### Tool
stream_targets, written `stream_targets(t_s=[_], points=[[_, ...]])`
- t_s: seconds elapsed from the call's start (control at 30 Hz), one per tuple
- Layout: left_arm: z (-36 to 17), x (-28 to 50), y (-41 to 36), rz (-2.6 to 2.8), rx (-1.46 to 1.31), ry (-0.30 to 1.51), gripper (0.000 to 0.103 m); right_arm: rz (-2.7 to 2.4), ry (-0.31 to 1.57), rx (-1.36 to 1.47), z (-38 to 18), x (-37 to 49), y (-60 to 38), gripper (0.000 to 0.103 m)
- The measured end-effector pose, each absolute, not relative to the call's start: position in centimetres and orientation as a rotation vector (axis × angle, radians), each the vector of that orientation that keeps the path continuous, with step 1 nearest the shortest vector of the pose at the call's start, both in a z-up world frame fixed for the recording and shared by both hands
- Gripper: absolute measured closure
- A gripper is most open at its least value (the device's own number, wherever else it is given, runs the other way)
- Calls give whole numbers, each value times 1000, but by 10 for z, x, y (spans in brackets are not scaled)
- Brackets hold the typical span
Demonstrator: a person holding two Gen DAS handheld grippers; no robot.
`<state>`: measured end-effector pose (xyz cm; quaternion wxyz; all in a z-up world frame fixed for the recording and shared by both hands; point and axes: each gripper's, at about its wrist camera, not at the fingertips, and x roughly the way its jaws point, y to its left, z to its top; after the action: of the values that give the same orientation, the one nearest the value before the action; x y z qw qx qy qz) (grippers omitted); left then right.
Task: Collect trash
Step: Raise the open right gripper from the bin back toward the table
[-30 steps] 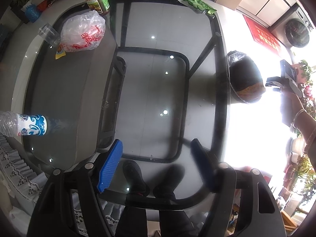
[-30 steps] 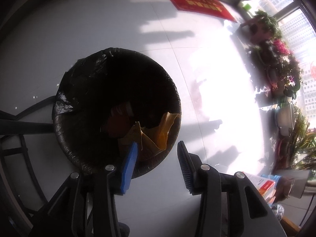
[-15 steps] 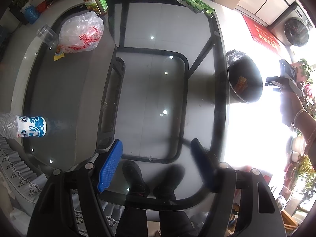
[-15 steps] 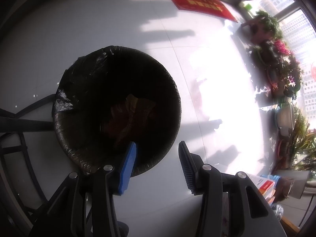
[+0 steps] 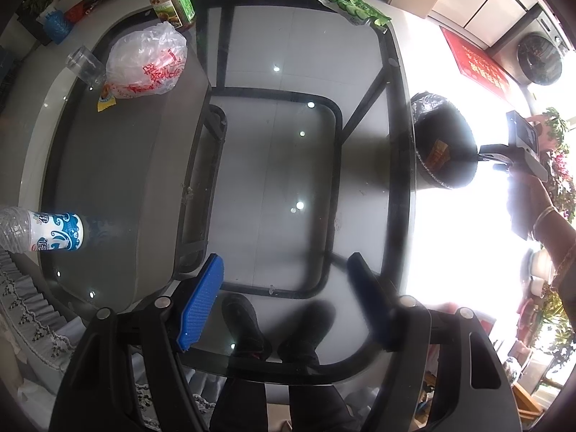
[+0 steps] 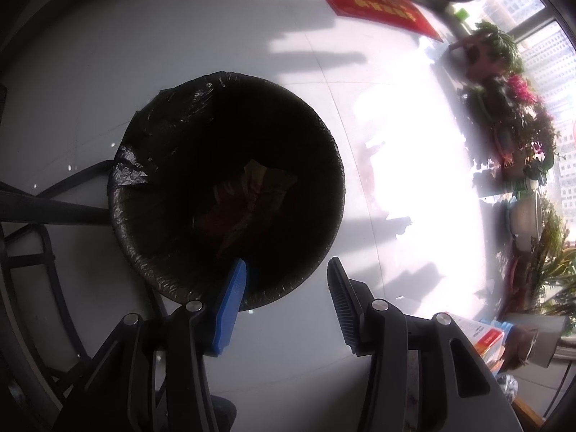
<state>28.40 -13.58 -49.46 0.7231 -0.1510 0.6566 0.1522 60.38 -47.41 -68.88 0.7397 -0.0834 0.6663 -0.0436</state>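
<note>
Glass worktop (image 5: pixel 360 54) on a black frame, bearing a lidded jar (image 5: pixel 172 0), crumpled plastic bag (image 5: pixel 145 63), clear cup (image 5: pixel 84 63), water bottle (image 5: pixel 43 228) and green packet (image 5: pixel 351 3). On the pale tiled floor (image 6: pixel 180 36): black-lined bin (image 6: pixel 316 136), red mat (image 6: pixel 374 0).

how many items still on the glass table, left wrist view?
5: water bottle lying at the left edge, white plastic bag far left, clear cup beside it, jar behind, green packet at the far edge. More may sit out of frame.
</note>
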Motion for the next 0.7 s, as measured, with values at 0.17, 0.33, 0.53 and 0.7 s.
stream_targets(t_s=[0.17,0.33,0.53,0.7], points=[[-495,285,-137,334,-334,1445,32,-81,1458,-193,-689,600,-470,55],[-495,284,-136,337,-339,1446,32,-81,1461,-199,-690,596,-470,53],[-496,282,-131,348,-347,1442,32,-55,1456,-215,-685,584,-466,48],[-496,280,-128,352,-354,1436,32,-16,1418,-219,-672,570,-456,45]])
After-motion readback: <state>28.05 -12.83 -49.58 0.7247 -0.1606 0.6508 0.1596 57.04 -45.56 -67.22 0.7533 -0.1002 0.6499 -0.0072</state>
